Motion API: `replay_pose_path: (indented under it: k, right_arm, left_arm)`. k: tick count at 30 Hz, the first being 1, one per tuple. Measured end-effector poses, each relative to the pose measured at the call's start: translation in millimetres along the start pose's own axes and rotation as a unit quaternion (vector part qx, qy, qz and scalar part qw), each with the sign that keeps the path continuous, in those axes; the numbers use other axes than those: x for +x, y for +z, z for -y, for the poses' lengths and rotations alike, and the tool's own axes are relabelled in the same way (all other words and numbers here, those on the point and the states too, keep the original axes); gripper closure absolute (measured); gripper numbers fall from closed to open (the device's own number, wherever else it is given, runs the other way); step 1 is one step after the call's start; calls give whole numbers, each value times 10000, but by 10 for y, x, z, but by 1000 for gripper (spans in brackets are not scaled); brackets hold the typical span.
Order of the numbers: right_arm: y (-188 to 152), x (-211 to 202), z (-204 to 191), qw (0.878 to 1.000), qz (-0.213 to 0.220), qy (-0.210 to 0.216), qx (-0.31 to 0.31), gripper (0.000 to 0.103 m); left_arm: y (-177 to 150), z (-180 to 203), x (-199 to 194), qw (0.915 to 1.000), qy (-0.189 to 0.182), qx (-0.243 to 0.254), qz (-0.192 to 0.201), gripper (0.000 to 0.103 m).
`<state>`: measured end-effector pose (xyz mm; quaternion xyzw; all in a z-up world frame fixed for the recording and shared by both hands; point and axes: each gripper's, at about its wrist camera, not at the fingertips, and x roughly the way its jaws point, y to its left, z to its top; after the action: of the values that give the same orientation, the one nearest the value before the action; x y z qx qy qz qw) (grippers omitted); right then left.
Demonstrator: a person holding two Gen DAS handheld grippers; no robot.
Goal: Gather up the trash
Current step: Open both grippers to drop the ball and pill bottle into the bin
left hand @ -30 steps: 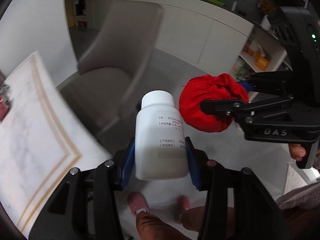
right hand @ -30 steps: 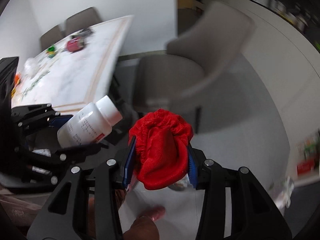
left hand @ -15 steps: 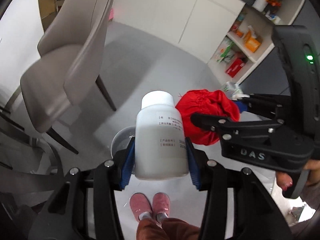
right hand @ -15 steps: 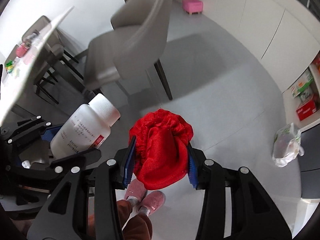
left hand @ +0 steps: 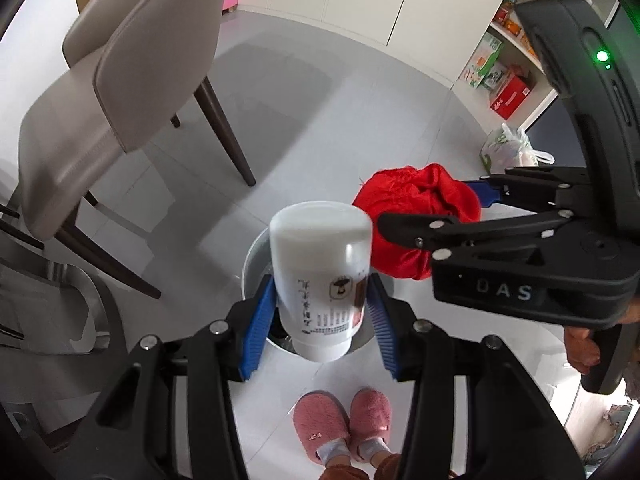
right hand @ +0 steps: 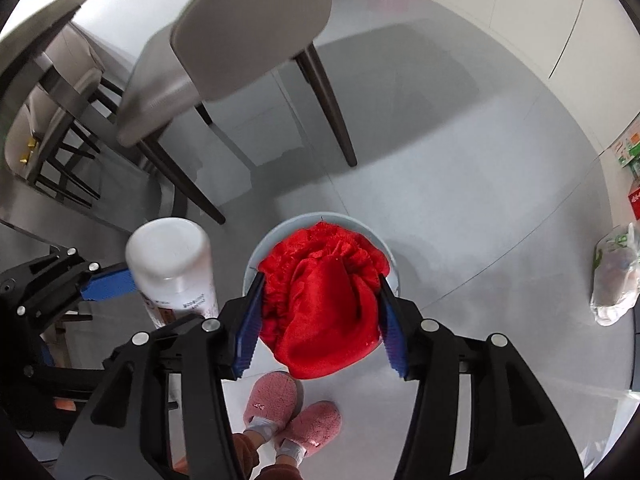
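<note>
We hold two pieces of trash over a round grey bin (right hand: 382, 248) on the floor. The red cloth (right hand: 320, 304) hangs between the fingers of the right gripper (right hand: 320, 316), straight above the bin's mouth. The right jaws have just been opening: we see a sliver of gap beside the cloth at the 3 o'clock pad, while the 9 o'clock pad seems to touch it – the cloth looks freed or nearly so. The white bottle (left hand: 320, 276) sits clenched between the blue pads of the left gripper (left hand: 320, 312), cap pointing away from us, with the bin's rim (left hand: 256, 252) showing behind it. In the left view the cloth is at 2 o'clock from the bottle, close beside it.

What could go wrong, as we judge it: the fuzzy cloth may cling to a ribbed pad and not fall, or drape over the rim. The bottle is off the bin's centre in the right view, at 9 o'clock from it, so let go there it could strike the rim and roll away.

Pink slippers (right hand: 292, 416) stand at 6 o'clock, a grey chair (right hand: 248, 40) at 12.

Against the earlier frames, the table has left view – both grippers now tilt steeply down, nearer the bin, and the bottle's label has turned.
</note>
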<state>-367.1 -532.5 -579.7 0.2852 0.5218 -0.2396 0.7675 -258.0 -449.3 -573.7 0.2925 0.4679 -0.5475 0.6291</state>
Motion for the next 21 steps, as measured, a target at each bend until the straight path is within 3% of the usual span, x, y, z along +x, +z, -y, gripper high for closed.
replay_pose_path:
  k: [5,10,17,21]
  right_arm:
    - [-39,105,58,9999,-87,-32,46,51]
    - [-57,46,107,9999,50,17,91,29]
    - [-9,-23,235,9995,161,-29,282,29]
    - [-41,-75,315,9991,166,-100,371,29]
  left_arm:
    - [-45,-38,220,10000,-11,5,-76,56]
    - [1,-43,253,10000,-29,-1,-43,56]
    - [79,-23,298,10000,-58,51,7,56]
    - [147,39,318,9999,-5,136,107,51]
